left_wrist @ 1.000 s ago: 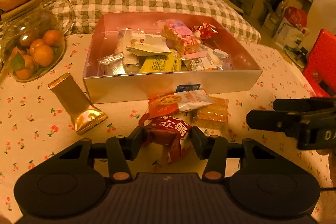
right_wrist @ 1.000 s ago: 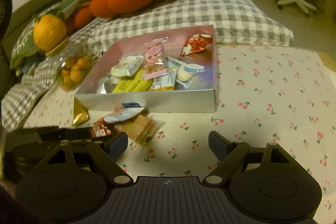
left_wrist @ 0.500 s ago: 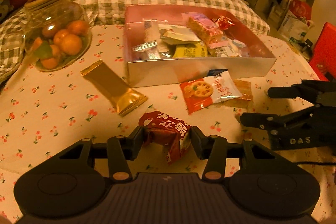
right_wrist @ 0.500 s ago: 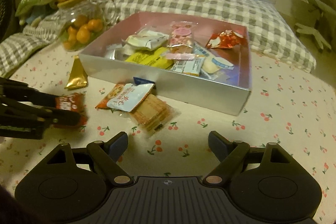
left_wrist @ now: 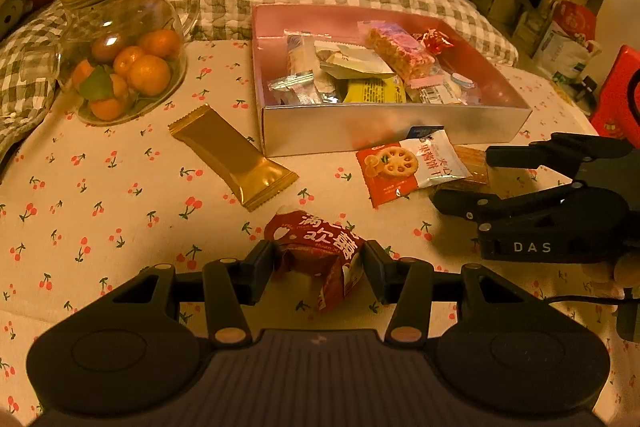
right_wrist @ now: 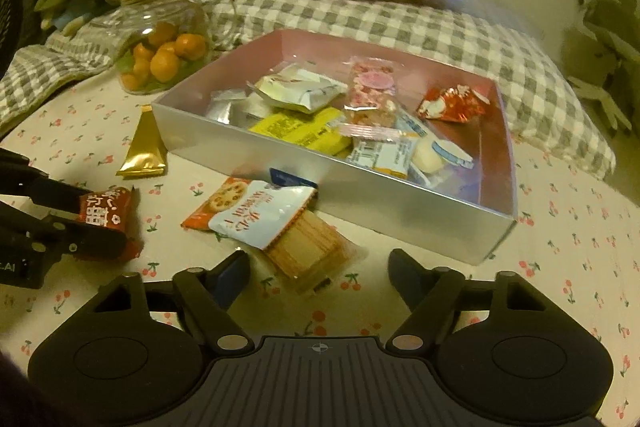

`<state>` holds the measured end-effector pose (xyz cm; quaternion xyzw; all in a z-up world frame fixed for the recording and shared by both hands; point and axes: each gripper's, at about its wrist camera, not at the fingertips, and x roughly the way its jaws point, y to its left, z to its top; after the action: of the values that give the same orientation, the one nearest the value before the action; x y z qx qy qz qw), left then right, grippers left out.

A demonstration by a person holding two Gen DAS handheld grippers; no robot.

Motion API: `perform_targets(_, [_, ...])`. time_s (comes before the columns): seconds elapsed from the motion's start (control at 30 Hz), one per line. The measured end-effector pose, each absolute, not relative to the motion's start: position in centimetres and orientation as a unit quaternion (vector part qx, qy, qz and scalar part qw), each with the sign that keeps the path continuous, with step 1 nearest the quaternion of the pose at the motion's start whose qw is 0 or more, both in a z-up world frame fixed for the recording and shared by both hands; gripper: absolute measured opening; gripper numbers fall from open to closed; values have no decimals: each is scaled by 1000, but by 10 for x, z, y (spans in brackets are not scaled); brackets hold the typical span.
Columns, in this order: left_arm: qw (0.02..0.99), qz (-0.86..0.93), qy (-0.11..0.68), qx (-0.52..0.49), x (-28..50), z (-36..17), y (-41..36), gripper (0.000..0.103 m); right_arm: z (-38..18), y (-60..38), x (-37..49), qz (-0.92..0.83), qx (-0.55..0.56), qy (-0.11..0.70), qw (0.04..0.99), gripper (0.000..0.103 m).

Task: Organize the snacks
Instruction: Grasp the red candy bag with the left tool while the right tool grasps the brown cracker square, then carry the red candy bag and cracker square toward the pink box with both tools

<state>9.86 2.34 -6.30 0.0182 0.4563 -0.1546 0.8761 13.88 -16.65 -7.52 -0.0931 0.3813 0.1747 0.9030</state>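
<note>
While the left gripper [left_wrist: 318,261] clamps the red packet [left_wrist: 320,251], lift it clear over the box's [left_wrist: 392,131] near wall before release; right gripper [right_wrist: 318,277] hangs wide open, empty.

Open cloth [left_wrist: 100,195] left of gold packet [left_wrist: 234,157].

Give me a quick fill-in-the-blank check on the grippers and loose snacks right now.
1. The left gripper is shut on the ____ snack packet.
2. The right gripper is ____ and holds nothing.
3. The gold wrapper lies on the tablecloth ____ the silver box.
4. The cookie packet lies partly on top of the ____ pack.

Missing words: red; open; outside; cracker
</note>
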Motion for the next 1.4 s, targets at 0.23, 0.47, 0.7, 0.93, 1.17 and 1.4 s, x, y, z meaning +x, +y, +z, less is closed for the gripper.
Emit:
perform_targets(0.23, [876, -150, 458, 16, 99, -63, 24, 46, -71, -157, 130, 189, -129, 370, 900, 46])
perform_targets(0.47, [876, -145, 459, 17, 98, -62, 21, 46, -68, -164, 124, 191, -117, 384, 896, 41])
perform_targets(0.7, [874, -143, 463, 16, 98, -61, 19, 45, -63, -176, 116, 180, -89, 413, 888, 41])
perform_targets(0.93, [871, -138, 472, 12, 94, -59, 17, 45, -59, -187, 104, 165, -70, 442, 879, 40])
perform_targets(1.17, [870, -141, 472, 4, 90, -55, 15, 45, -54, -208, 98, 147, -9, 469, 871, 36])
perform_targets(1.4, [872, -145, 468, -6, 87, -49, 12, 45, -46, -225, 92, 147, 36, 470, 869, 36])
